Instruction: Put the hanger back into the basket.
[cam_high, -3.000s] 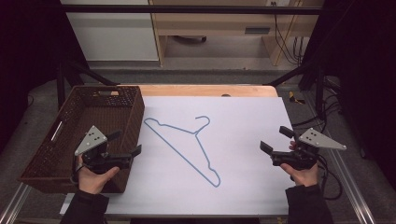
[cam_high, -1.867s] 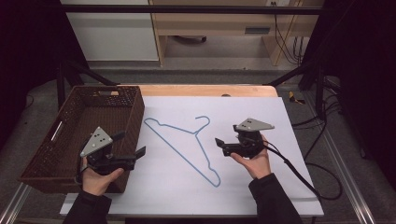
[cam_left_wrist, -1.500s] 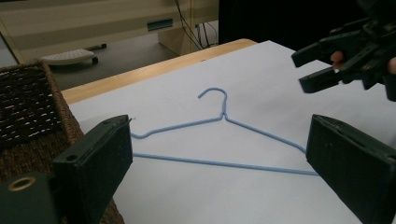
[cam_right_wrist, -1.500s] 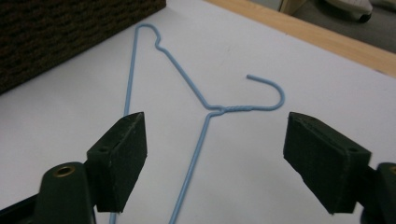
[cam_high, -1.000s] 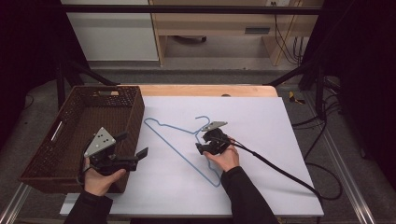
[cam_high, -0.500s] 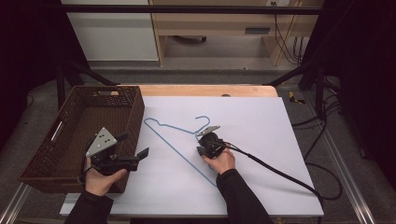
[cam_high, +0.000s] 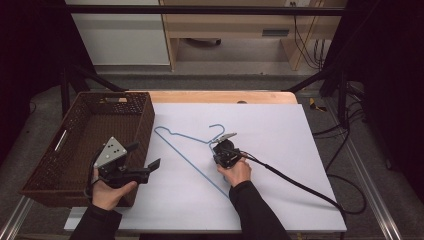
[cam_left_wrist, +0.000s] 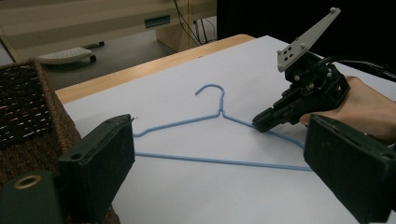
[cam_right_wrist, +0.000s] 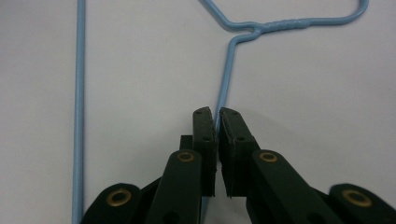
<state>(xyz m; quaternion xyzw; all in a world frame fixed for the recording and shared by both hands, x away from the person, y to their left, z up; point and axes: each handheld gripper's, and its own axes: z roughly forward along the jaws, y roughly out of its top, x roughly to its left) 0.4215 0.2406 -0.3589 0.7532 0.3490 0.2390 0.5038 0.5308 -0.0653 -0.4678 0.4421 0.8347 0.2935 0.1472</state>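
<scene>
While no readable writing shows anywhere, the blue wire hanger (cam_high: 192, 150) lies flat on the white sheet covering the table (cam_high: 280, 150), just right of the brown wicker basket (cam_high: 80, 145). Right tool (cam_right_wrist: 216, 114) is pinched narrow on the hanger's sloping arm below its hook. Left tool (cam_high: 145, 162) hangs wide apart beside the basket. Beyond the table are grey floor, pale wooden furniture and trailing cables.

right claw (cam_right_wrist: 216, 116) closed on one sloping arm of blue wire hanger (cam_right_wrist: 227, 70) | hanger laid flat on white tabletop (cam_right_wrist: 140, 93) | hook seen upper right
</scene>
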